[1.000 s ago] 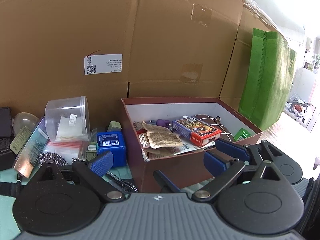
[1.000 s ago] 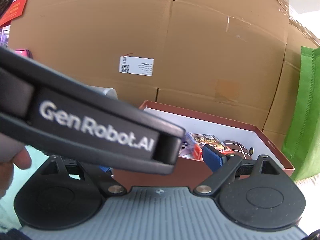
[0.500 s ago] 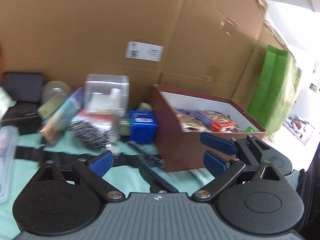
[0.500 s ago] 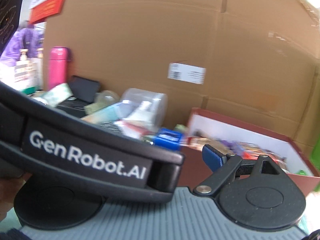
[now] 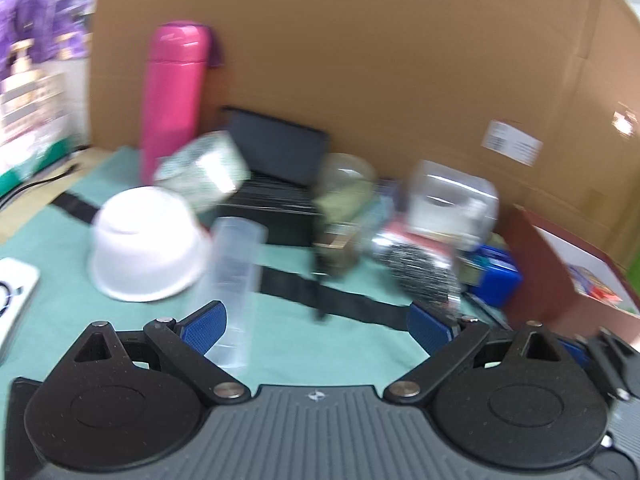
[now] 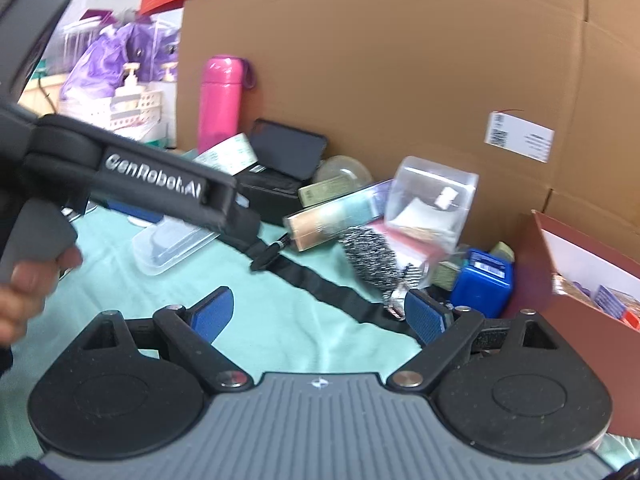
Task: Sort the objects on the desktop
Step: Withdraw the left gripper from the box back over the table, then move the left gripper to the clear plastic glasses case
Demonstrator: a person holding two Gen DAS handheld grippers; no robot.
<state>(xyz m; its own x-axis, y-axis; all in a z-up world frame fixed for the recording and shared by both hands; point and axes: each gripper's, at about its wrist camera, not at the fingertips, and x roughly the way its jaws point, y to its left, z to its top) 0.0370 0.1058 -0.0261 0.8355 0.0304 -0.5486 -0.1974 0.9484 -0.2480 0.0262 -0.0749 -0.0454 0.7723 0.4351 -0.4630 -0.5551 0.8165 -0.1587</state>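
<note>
Storeroom-like workspace: cardboard boxes (image 6: 400,80), cluttered table (image 6: 300,320) (blurry).

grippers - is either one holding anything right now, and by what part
Nothing is held. The left gripper and right gripper are both open, with only the green cloth between their fingers.

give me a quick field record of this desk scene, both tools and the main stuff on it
left tool: open, empty, above the cloth
right tool: open, empty
surface: mint green cloth crossed by a black strap
sorting box: dark red box at right, items inside
loose items: pink bottle, white bowl upside down, clear tube, blue box, clear tub
backdrop: cardboard wall
</note>
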